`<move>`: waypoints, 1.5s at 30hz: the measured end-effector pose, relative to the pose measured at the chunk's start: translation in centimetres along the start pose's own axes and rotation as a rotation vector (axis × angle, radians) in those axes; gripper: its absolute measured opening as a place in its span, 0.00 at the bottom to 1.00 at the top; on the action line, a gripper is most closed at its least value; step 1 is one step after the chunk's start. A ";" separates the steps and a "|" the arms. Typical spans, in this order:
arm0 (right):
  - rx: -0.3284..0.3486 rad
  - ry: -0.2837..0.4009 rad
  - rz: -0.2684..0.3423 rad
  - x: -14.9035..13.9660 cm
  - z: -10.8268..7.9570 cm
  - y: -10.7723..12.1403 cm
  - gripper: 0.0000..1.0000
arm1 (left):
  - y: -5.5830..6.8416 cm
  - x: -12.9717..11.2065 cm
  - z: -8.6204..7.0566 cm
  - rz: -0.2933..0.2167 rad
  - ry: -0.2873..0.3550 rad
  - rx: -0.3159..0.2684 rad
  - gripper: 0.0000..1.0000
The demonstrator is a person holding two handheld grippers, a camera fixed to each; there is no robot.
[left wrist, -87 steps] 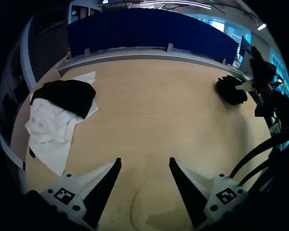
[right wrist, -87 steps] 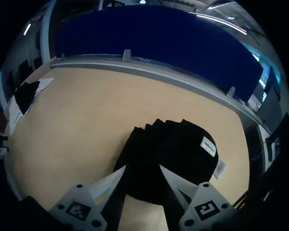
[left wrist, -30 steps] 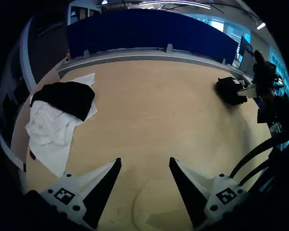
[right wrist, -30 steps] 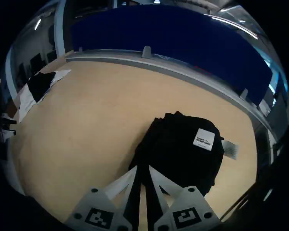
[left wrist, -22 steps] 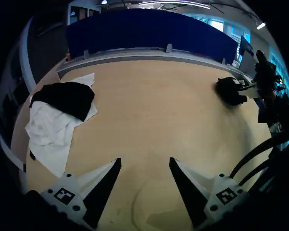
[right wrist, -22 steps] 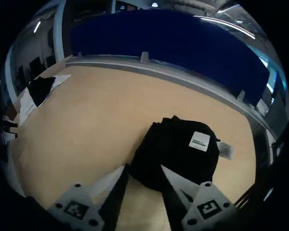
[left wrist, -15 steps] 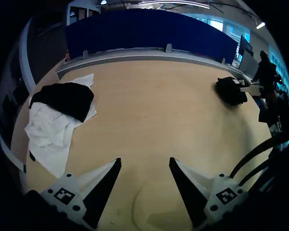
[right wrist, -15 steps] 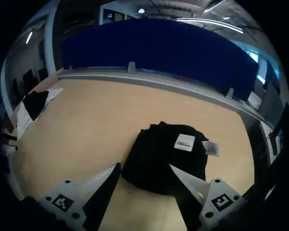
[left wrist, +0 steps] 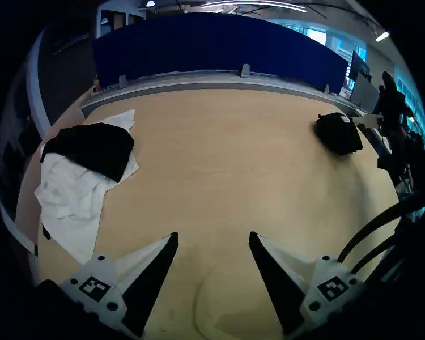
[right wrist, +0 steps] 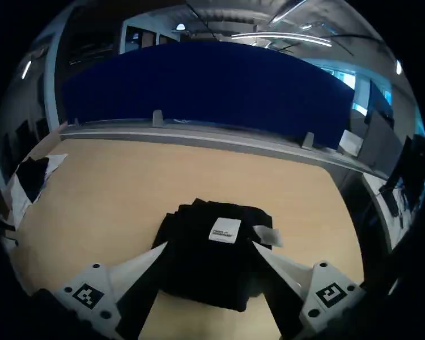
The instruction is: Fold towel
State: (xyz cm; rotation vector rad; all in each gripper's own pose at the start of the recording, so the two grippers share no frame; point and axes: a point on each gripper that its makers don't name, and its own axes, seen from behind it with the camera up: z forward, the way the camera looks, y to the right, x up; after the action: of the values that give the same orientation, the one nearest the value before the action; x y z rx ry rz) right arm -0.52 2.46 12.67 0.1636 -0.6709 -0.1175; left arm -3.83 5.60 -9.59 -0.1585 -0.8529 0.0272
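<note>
— What are your tongs doing?

— Both are released. My right gripper (right wrist: 210, 244) has its fingers spread to either side of the folded black towel (right wrist: 212, 272), which lies straight ahead of it. Neither finger presses on it. My left gripper (left wrist: 212, 233) hovers, just as wide, over bare table (left wrist: 224, 170) by the near edge.

— Where does that towel sit?

— Near the table's far right corner as my left gripper view has it, lying flat with its white label (right wrist: 224, 231) up. It looks almost square, so I can't name a long axis.

— Is it finished, then?

— I'd judge so; the layers look neat.

— And next?

— Probably the heap of white and black cloth (left wrist: 82, 170) against the left edge. It's ahead and to the left of my left gripper and well apart from the right one, so the left hand is nearer and I'd send it first. The heap runs along that edge, with the black piece at its far end. Beyond the far edge stands the blue screen (left wrist: 212, 45).
</note>
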 end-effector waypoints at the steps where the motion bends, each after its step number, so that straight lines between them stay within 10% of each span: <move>1: -0.001 -0.001 0.001 0.2 0.3 0.1 0.96 | 0.0 0.0 0.0 0.000 0.000 0.000 0.93; 45: -0.028 -0.201 0.021 -3.8 8.1 3.2 0.96 | -0.3 -0.2 1.3 0.004 -0.027 0.013 0.92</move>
State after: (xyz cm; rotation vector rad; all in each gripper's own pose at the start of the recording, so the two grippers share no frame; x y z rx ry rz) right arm -8.39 5.30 17.19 0.1183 -0.8709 -0.1247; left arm -4.99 5.45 -8.87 -0.1482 -0.8795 0.0382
